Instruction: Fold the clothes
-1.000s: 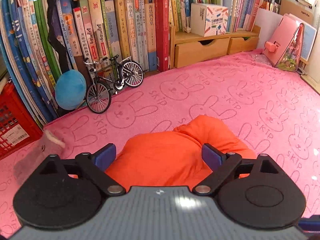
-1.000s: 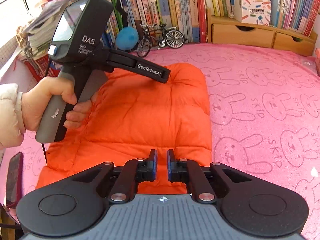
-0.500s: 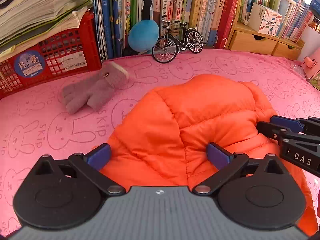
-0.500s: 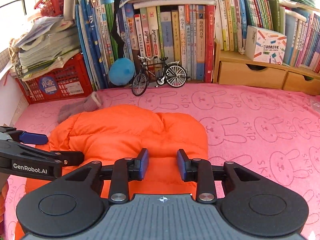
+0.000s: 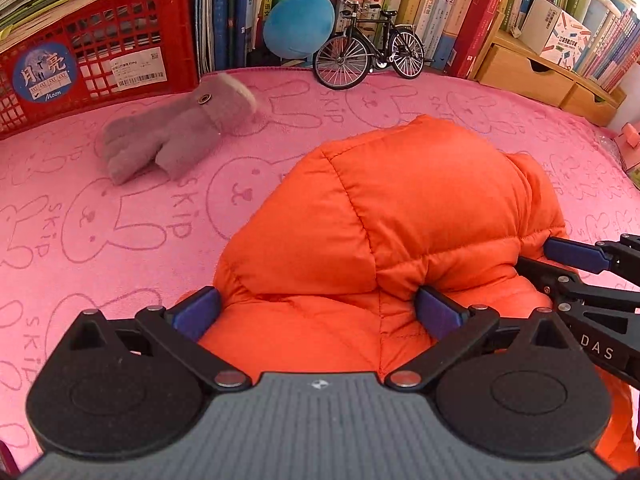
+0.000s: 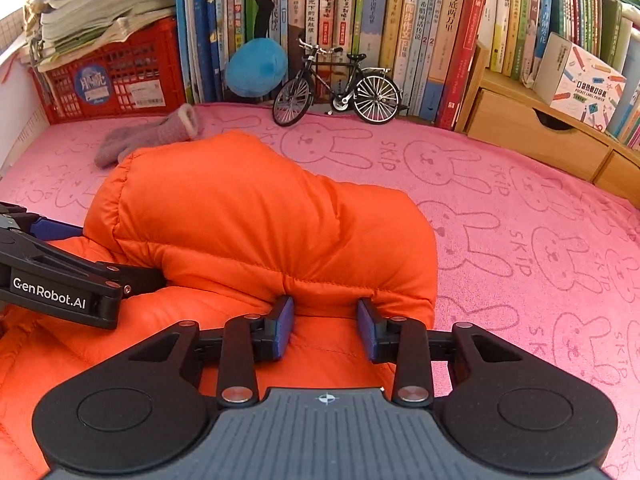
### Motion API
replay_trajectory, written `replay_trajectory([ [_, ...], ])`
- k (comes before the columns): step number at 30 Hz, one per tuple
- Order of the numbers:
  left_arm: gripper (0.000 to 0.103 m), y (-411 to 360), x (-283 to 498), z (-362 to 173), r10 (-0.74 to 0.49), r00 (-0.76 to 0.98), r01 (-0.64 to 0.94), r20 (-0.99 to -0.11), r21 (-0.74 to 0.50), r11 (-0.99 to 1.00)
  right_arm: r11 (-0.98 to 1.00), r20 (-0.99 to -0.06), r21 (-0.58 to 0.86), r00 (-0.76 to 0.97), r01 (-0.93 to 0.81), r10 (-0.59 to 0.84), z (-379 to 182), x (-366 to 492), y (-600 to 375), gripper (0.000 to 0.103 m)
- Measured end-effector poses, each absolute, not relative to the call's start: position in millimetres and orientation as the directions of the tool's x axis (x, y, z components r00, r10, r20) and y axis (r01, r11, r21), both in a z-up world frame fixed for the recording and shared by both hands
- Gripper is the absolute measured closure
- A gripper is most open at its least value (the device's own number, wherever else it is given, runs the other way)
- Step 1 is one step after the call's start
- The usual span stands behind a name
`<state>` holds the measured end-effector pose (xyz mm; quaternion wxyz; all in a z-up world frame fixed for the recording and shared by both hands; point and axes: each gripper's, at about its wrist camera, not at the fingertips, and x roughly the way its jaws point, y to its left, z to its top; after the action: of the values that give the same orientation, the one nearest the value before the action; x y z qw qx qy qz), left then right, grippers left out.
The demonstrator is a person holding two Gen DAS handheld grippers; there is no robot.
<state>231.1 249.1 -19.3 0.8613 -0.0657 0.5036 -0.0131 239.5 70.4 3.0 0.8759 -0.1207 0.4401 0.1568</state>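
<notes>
Orange padded jacket (image 5: 404, 216): lies on the pink rabbit-print cloth (image 5: 120, 232), filling the centre and lower right of the left wrist view and the centre and lower left of the right wrist view. Its upper part is folded over the lower part, giving a rounded, puffed fold edge that faces the cameras.

Left gripper (image 5: 318, 312): jaws spread wide, bottom centre of its own view. The blue pads stand either side of the near fold edge; the right pad looks tucked against the fabric, the left pad sits at the jacket's edge. No clamping visible. In the right wrist view its black fingers enter from the left edge, against the jacket's left side.

Right gripper (image 6: 325, 330): jaws part-way apart and opening. The fold edge sits just beyond and between the pads; jacket fabric lies below them. Pads not pressing together on it. In the left wrist view it enters from the right edge, at the jacket's right side.

Grey glove (image 5: 176, 136): on the cloth, upper left, apart from the jacket in the left wrist view.

Model bicycle (image 5: 370, 54): upright at the far edge of the cloth, before the row of books (image 5: 440, 8).

Blue plush ball (image 5: 298, 28): just left of the bicycle.

Red crate (image 5: 100, 52): upper left, papers stacked on top.

Wooden drawers (image 6: 536, 136): upper right.
</notes>
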Motion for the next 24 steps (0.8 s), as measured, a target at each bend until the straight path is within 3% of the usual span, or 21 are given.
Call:
replay_trajectory([
  [4,0.0,246.0,209.6,6.4,-0.025,0.532,-0.033,-0.846,-0.05,0.998,0.914,-0.779,-0.106,0.604,-0.392,0.169,37.8,208.0,70.0,0.054],
  [5,0.0,244.1,200.8,13.6,-0.017,0.545,-0.026,-0.838,-0.038,0.999,0.91,-0.774,-0.098,0.606,-0.402,0.184,45.5,196.0,68.2,0.047],
  [8,0.0,243.7,178.2,26.8,-0.034,0.555,-0.027,-0.831,-0.059,0.998,0.897,-0.776,-0.062,0.586,-0.437,0.232,63.4,156.1,62.6,0.039],
  [15,0.0,247.6,131.2,24.2,-0.077,0.479,-0.044,-0.874,-0.112,0.993,0.901,-0.868,-0.006,0.45,-0.435,0.211,64.6,102.5,55.2,0.036],
  [24,0.0,250.1,82.3,17.0,-0.055,0.385,-0.048,-0.921,-0.08,0.996,0.915,-0.89,-0.042,0.432,-0.402,0.148,84.9,95.8,47.8,0.03],
])
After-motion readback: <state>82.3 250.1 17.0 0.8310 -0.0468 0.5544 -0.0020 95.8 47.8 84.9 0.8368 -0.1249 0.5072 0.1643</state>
